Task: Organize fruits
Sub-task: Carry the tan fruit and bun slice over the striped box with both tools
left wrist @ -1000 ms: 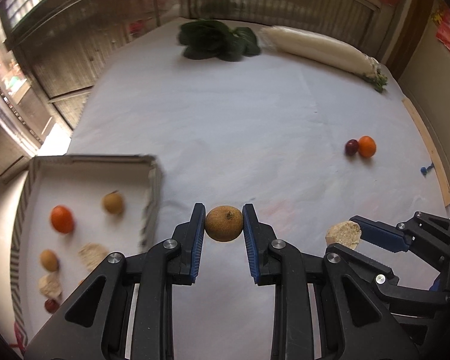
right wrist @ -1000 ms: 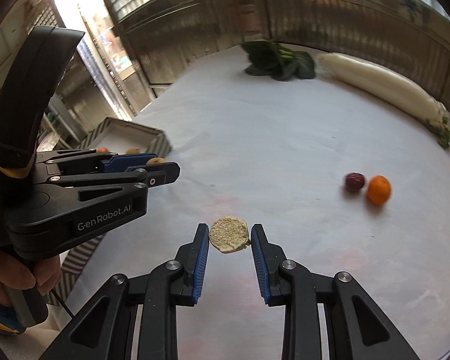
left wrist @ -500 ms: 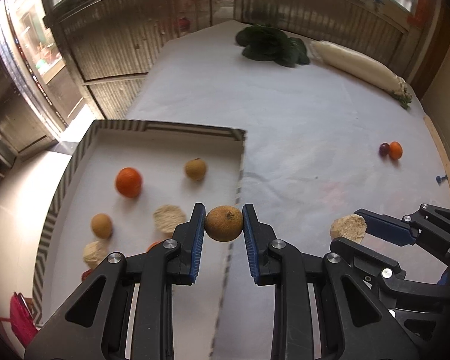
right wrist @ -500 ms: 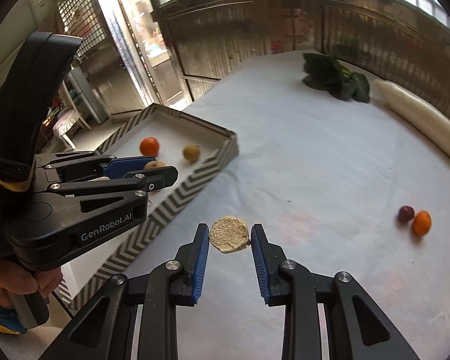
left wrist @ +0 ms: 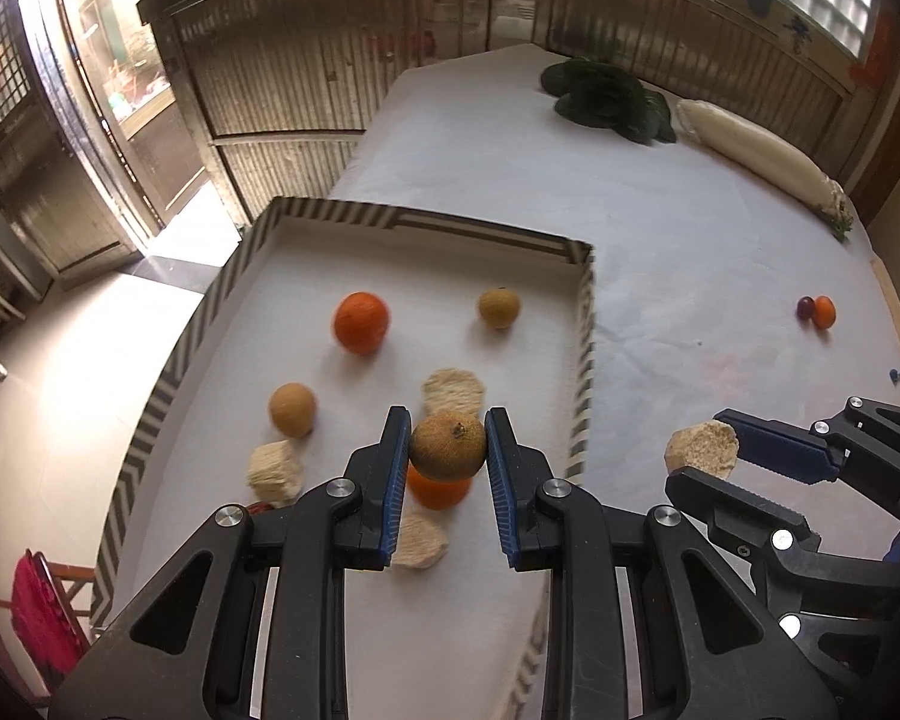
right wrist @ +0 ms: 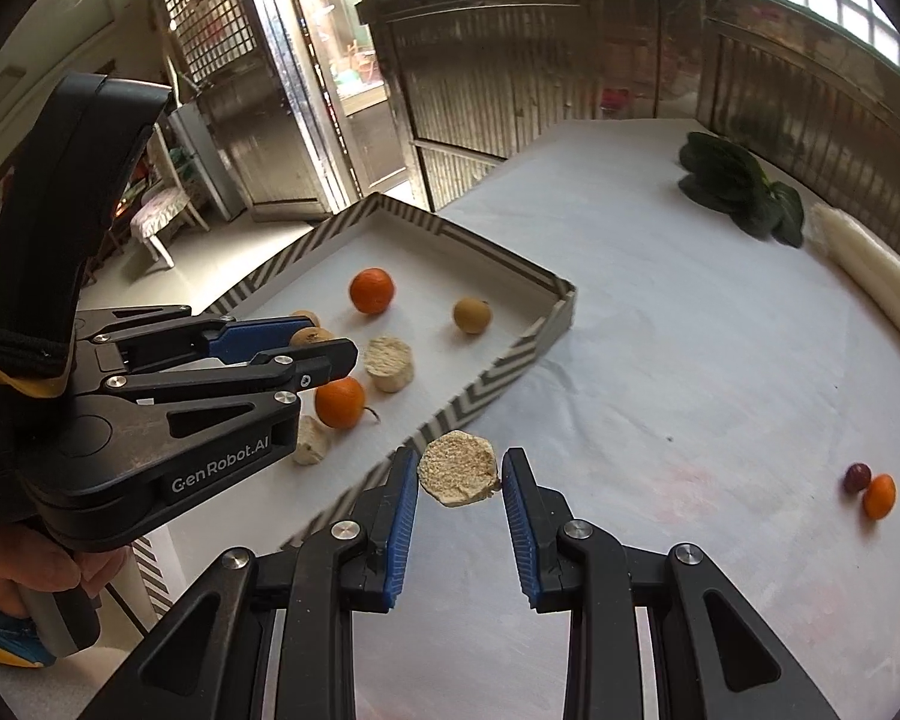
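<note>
In the left wrist view, the left gripper (left wrist: 448, 450) is clamped on a brown fruit (left wrist: 448, 445) at centre frame, pads on its two sides, held above the tray (left wrist: 583, 324), whose floor fills the middle and left. In the tray lie an orange (left wrist: 360, 321), two tan fruits, pale chunks and a second orange just under the held fruit. The brown fruit looks small, light and firm with a rough rind, so a grip across its widest girth should hold. At the lower right, the right gripper (left wrist: 705, 457) carries a pale slice (left wrist: 702, 449). In the right wrist view, that slice (right wrist: 459, 467) sits between the pads at lower centre, over the tray's near wall (right wrist: 492, 387). It looks dry, crumbly and light; pinching its flat rim gently seems safest. A plum (right wrist: 857, 476) and small orange (right wrist: 879, 495) remain on the cloth at far right, touching.
</note>
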`<state>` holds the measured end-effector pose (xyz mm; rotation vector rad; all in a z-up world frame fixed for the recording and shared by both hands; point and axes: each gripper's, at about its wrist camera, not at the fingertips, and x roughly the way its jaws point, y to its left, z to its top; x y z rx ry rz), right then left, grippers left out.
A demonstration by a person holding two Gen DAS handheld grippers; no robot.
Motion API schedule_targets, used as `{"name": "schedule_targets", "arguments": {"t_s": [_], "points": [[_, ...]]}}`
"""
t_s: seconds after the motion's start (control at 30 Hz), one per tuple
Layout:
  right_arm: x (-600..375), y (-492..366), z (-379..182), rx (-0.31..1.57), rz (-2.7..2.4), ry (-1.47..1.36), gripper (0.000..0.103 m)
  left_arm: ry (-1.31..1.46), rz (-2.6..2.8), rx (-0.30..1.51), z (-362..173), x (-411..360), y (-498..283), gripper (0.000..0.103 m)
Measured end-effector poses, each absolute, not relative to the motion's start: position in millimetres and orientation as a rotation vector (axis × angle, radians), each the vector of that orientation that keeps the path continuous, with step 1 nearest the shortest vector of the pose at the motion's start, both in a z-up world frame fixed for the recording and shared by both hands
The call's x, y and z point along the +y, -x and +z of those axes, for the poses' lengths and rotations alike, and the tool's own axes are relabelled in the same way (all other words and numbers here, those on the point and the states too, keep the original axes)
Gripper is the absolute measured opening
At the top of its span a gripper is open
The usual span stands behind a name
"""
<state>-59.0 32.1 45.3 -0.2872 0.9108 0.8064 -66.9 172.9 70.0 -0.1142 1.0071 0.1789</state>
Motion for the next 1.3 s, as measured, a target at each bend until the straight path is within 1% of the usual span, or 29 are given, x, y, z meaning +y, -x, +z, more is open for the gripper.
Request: {"name": "schedule_targets", "arguments": {"t_s": [0.63, 0.87, 1.03, 1.3], "points": [[88.8, 54.7, 29.2, 0.94, 0.888, 0.346, 0.028, 0.198, 0.255, 1.046, 51.1, 226.5, 82.8, 0.024], [104.4, 36.3, 18.7, 0.959, 0.861, 0.35, 0.028, 0.187, 0.257, 1.051, 46.4, 227.5, 77.2, 0.024], [111.9, 30.2, 8.0, 0.965, 0.82, 0.432, 0.028, 0.177, 0.25, 1.052, 44.3, 225.4, 70.8, 0.024], [122.2, 25.3, -3.5, 0.994, 0.845, 0.468, 0.028, 0.168, 0.237, 1.073, 35.2, 222.8, 55.9, 0.024]]}}
